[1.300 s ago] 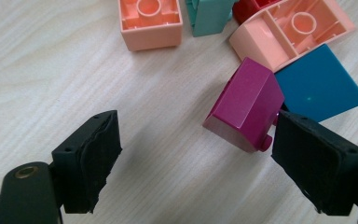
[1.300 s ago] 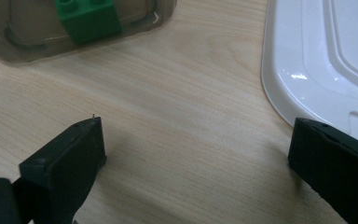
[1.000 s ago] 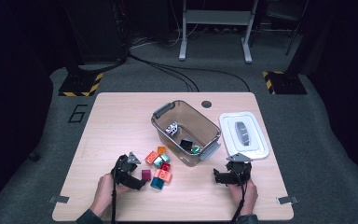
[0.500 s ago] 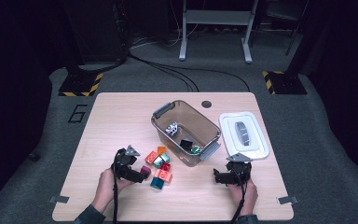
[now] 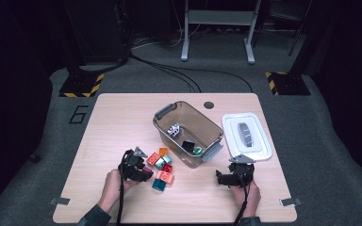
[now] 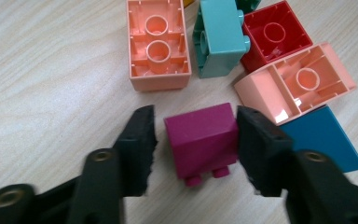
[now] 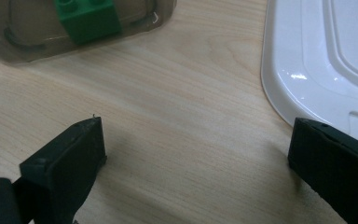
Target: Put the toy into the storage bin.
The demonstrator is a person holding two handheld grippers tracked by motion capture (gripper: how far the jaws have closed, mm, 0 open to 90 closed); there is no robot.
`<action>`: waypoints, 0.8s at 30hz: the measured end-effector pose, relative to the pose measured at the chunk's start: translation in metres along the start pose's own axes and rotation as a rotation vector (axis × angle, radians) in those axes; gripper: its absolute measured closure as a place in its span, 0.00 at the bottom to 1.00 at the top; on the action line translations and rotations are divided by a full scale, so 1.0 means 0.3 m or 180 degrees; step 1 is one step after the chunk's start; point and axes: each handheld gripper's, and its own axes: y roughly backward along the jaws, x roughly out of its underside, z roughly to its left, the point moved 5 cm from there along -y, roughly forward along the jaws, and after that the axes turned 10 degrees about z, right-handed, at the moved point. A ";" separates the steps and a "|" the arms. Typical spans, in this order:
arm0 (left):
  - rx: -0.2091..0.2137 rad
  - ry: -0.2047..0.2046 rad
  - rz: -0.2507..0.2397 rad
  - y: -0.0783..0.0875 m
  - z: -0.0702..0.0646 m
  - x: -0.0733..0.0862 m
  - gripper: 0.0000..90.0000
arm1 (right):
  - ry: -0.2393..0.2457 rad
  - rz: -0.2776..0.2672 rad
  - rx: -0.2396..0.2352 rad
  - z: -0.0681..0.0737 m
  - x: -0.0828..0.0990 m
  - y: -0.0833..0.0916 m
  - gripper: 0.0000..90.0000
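My left gripper (image 6: pixel 193 135) just closing round a magenta block (image 6: pixel 202 139), smooth sloped top, two studs facing me, one pad touching, my right gripper (image 7: pixel 196 158) wide over bare table (image 7: pixel 177 116)

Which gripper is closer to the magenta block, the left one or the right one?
Left. The left gripper has its jaws on both sides of the magenta block, having just been closing. The right gripper is far across the table, near the white lid.
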 end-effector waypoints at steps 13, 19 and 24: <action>0.0016 0.0002 -0.0030 0.007 0.015 -0.004 0.50 | -0.0002 -0.0001 0.0002 0.000 0.000 0.000 0.03; 0.0007 -0.0026 0.0003 -0.004 0.012 -0.014 0.64 | -0.0001 -0.0001 0.0002 0.000 0.000 0.000 0.04; -0.0040 -0.0019 -0.0017 0.005 0.011 -0.015 0.65 | -0.0002 -0.0001 0.0001 0.000 0.000 0.000 0.04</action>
